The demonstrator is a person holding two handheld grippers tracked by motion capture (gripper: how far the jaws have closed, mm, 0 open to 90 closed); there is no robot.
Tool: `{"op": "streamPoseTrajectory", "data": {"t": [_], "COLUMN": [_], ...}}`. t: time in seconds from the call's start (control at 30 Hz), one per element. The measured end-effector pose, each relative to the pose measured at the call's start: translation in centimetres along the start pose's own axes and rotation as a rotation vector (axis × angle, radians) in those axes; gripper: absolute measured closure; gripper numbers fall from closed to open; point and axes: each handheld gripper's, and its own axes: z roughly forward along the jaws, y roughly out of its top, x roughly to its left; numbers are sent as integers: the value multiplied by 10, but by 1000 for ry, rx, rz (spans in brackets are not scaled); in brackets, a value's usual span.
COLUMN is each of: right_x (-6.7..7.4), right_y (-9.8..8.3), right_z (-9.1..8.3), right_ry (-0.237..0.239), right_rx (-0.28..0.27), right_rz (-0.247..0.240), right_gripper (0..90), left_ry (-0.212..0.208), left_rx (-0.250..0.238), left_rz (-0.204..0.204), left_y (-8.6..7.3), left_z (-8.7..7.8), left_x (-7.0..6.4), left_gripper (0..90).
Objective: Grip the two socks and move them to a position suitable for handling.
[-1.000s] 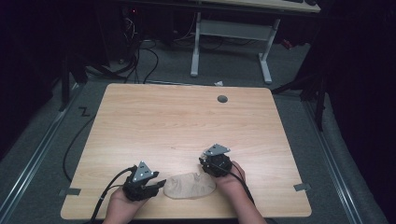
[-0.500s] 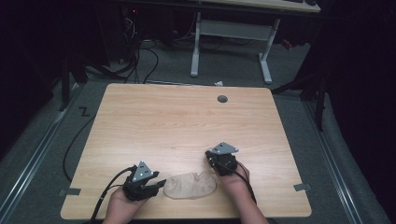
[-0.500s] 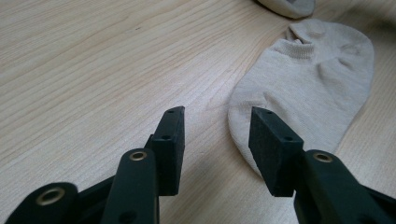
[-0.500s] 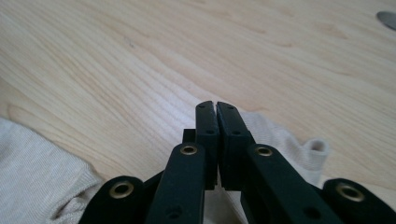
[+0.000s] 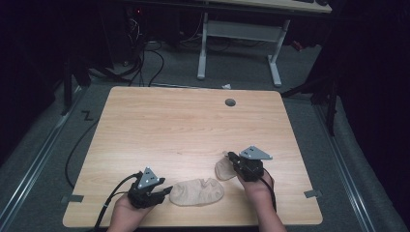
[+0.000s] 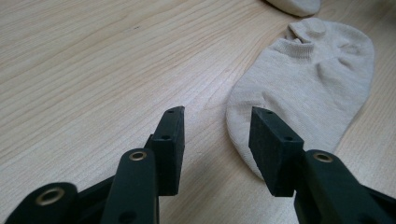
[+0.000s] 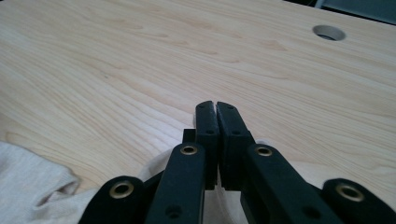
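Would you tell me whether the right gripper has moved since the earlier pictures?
Yes: the right gripper moved rightward, away from the sock lying by the table's near edge.

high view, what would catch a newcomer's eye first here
Two beige socks near the front edge of the wooden table: one sock lies flat between the hands, the second sock hangs pinched in the right hand-held gripper. The left hand-held gripper rests open just short of the flat sock's toe.

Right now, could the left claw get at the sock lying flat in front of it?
Probably yes. The left claw stands open, and the flat sock lies just beyond its tips with bare table between and nothing in the way. The right claw is off to the side.
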Motion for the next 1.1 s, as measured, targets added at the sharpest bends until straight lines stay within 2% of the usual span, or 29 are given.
{"op": "streamPoseTrajectory", "data": {"t": [0.27, 0.37, 0.4, 0.57, 0.6, 0.63, 0.67, 0.7, 0.8, 0.9, 0.97, 1.1], "right_x": [-19, -29, -29, -47, -47, -53, -53, -60, -66, -67, -62, -55], "right_y": [-7, -13, -13, -23, -23, -27, -27, -32, -37, -38, -39, -40], "right_z": [-13, -17, -17, -26, -26, -29, -29, -31, -36, -39, -38, -35], "right_ry": [-48, -86, -86, -145, -145, -177, -177, -203, -230, -222, -186, -151], "right_rx": [-16, -6, -6, 1, 1, 8, 8, 22, 28, 21, 33, 53], "right_rz": [42, 49, 49, 84, 84, 87, 87, 110, 121, 128, 109, 87], "right_gripper": [881, 880, 880, 880, 880, 869, 869, 816, 799, 785, 767, 761], "left_ry": [-3, -4, -5, -7, -7, -7, -9, -11, -13, -11, -10, -7], "left_rx": [-4, -3, -3, -9, -9, -9, -8, -8, -8, -5, -3, -3], "left_rz": [0, 2, 1, 4, 4, 3, 1, -1, -2, -3, -4, 3], "left_y": [0, 0, 0, 0, 0, 0, 0, 0, 0, 0, 0, 1], "left_z": [1, 0, 0, 0, 0, 0, 0, -1, -1, 0, 2, 2], "left_x": [0, 0, 0, 0, 0, 0, 0, 0, 0, 0, -1, -2], "left_gripper": [559, 559, 559, 560, 560, 560, 560, 560, 560, 560, 559, 559]}}
